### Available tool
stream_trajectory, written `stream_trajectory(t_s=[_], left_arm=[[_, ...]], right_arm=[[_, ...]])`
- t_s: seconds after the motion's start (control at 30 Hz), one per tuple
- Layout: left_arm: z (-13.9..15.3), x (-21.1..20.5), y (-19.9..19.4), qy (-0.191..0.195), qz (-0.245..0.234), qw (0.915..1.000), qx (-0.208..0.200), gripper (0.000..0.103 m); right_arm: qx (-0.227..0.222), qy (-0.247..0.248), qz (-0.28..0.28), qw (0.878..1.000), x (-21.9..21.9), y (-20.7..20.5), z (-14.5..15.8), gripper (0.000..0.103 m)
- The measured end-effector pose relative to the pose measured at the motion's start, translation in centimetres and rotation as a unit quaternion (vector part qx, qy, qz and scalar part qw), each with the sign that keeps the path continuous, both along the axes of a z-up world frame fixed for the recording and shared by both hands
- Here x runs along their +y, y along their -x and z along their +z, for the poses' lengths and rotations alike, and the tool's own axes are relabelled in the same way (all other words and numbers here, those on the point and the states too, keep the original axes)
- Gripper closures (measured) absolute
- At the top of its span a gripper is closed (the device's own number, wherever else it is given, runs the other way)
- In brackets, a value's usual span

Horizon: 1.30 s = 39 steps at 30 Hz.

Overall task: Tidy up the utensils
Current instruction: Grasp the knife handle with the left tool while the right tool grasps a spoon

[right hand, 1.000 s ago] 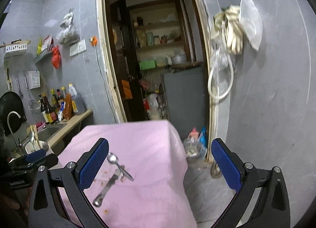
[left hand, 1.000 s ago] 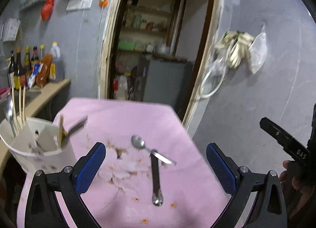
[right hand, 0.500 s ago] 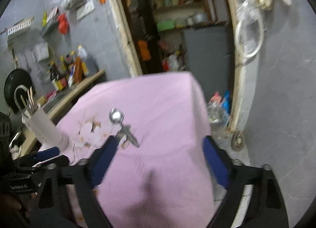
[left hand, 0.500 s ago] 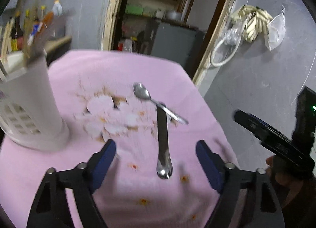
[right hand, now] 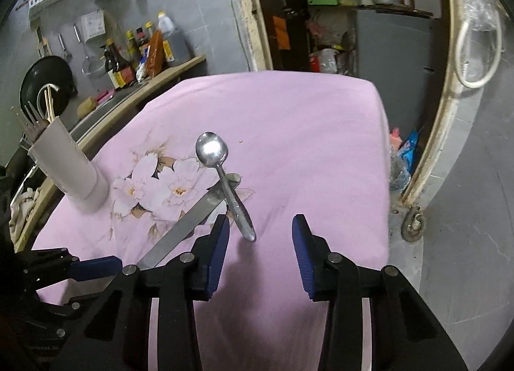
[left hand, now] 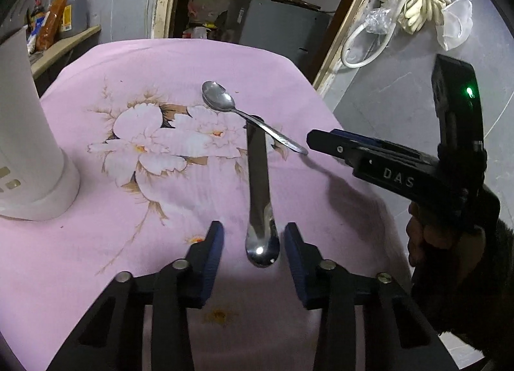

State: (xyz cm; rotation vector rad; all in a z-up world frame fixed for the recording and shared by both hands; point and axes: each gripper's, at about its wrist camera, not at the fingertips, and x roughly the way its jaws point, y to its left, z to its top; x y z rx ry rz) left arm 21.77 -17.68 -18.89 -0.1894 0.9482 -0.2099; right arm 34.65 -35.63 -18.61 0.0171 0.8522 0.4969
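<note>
A steel spoon (left hand: pixel 221 101) lies across a flat steel utensil (left hand: pixel 259 191) on the pink flowered tablecloth (left hand: pixel 160 75). My left gripper (left hand: pixel 253 245) is open, its blue pads either side of the flat utensil's rounded near end, low over the cloth. My right gripper (right hand: pixel 261 236) is open, with the spoon's (right hand: pixel 213 152) handle tip just inside its left pad. The flat utensil (right hand: pixel 189 223) runs down-left toward the left gripper (right hand: pixel 93 266). A white utensil holder (right hand: pixel 69 171) with forks and chopsticks stands at the table's left; it also shows in the left wrist view (left hand: pixel 29 146).
The right gripper (left hand: pixel 379 162) reaches in from the right in the left wrist view. A counter with sauce bottles (right hand: pixel 141 56) runs behind the table on the left. A doorway with shelves (right hand: pixel 337 1) is beyond. The table's right edge drops to a grey tiled floor (right hand: pixel 465 210).
Both grippers have dropped down and forward to the table. Both jaws have narrowed, the left around the flat utensil's end, the right around the spoon handle tip.
</note>
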Motion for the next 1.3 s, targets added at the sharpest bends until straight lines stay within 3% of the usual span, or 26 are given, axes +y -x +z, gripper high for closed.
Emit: stream_trajectory(t_s=[0.07, 0.23, 0.33, 0.57, 0.63, 0.73, 0.97, 1.2, 1.27, 1.3], left_arm=[[0.0, 0.2, -0.1, -0.007, 0.008, 0.9999, 0.001, 0.083], [0.1, 0.1, -0.1, -0.013, 0.010, 0.9999, 0.000, 0.083], [0.2, 0.5, -0.2, -0.002, 0.016, 0.9999, 0.000, 0.083], [0.4, 2.1, -0.2, 0.018, 0.050, 0.9986, 0.004, 0.083], [0.6, 2.1, 0.0, 0.018, 0.055, 0.9983, 0.002, 0.083], [1.0, 2.0, 0.3, 0.016, 0.058, 0.9982, -0.006, 0.083], [1.4, 2.9, 0.9, 0.014, 0.079, 0.9968, -0.008, 0.083], [1.3, 3.8, 1.9, 0.021, 0.080, 0.9966, 0.005, 0.083], [1.2, 3.8, 2.3, 0.022, 0.075, 0.9969, 0.012, 0.094], [1.1, 3.8, 2.4, 0.020, 0.071, 0.9972, 0.016, 0.094]], right_arm=[[0.003, -0.003, 0.005, 1.000, 0.1, -0.4, 0.0, 0.067], [0.032, 0.009, 0.033, 0.999, 1.4, -1.5, -1.0, 0.067], [0.025, 0.032, 0.041, 0.998, 2.3, -1.3, -1.1, 0.067], [0.006, 0.111, 0.037, 0.993, 4.0, -0.5, -0.6, 0.079], [0.010, 0.104, 0.037, 0.994, 4.0, -0.3, -0.2, 0.091], [0.011, 0.105, 0.036, 0.994, 4.1, 0.2, 0.1, 0.094], [0.046, 0.080, 0.006, 0.996, 2.4, 2.0, 0.5, 0.094], [0.069, 0.040, -0.026, 0.996, 0.7, 7.2, 1.8, 0.095], [0.081, 0.032, -0.039, 0.995, 0.2, 9.0, 1.8, 0.095], [0.087, 0.027, -0.045, 0.995, 0.1, 9.6, 1.7, 0.095]])
